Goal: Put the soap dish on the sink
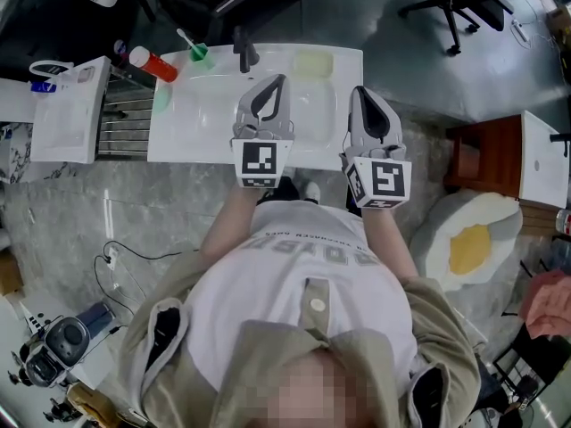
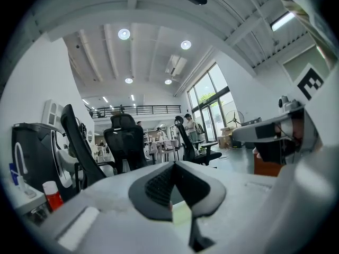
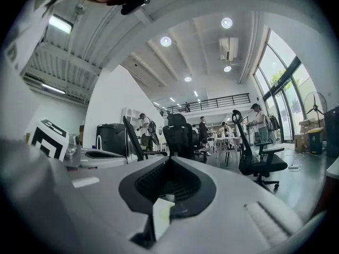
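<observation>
In the head view a pale yellow-green soap dish (image 1: 314,63) lies on the back right of the white sink (image 1: 196,141), to the right of the dark faucet (image 1: 244,53). My left gripper (image 1: 279,80) is held over the sink's middle, jaws shut with nothing between them. To the right, my right gripper (image 1: 359,91) hangs at the sink's right edge, also shut and empty. Both point level, away from the person. In the left gripper view the left gripper (image 2: 174,165) shows its jaws closed together, and the right gripper view shows the right gripper (image 3: 170,160) the same.
A green cup with a toothbrush (image 1: 198,53) and a red bottle (image 1: 153,63) stand at the sink's back left. A wire rack (image 1: 125,119) and a white basin (image 1: 64,114) sit to the left. A wooden cabinet (image 1: 486,154) and an egg-shaped mat (image 1: 468,243) are on the right.
</observation>
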Motion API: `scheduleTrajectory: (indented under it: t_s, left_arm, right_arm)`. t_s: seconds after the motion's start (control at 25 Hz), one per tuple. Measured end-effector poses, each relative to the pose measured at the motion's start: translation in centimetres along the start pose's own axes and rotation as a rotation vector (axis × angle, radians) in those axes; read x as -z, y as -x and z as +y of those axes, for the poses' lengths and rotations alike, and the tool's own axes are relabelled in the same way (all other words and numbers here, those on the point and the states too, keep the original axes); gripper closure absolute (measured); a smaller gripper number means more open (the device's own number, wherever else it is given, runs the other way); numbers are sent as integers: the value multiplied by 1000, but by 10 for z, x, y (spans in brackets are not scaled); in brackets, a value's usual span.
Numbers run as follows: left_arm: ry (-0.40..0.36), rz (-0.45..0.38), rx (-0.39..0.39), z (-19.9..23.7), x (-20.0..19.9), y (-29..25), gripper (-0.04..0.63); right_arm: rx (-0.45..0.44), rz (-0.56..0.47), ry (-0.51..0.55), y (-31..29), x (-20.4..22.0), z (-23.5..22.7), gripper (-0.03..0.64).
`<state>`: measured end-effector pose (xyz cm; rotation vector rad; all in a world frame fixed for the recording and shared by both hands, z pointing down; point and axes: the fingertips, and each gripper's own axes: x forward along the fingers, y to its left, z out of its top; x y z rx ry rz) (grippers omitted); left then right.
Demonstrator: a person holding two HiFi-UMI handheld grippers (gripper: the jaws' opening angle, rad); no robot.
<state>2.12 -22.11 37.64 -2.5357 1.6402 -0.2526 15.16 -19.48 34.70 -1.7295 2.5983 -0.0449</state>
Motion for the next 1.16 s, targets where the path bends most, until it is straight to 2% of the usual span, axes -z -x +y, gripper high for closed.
scheduleTrajectory:
  t_s: [0.28, 0.64, 1.16]
  left_arm:
    - [23, 0, -10, 6, 1, 2, 588]
    - [29, -17, 0, 6, -4, -1, 588]
    - [36, 8, 10, 7, 4, -7, 588]
  right_arm:
    - [35, 4, 52, 0, -1, -1, 615]
    - [36, -29, 57, -2, -9, -2, 615]
    - [34, -31, 77, -8, -10, -5, 616]
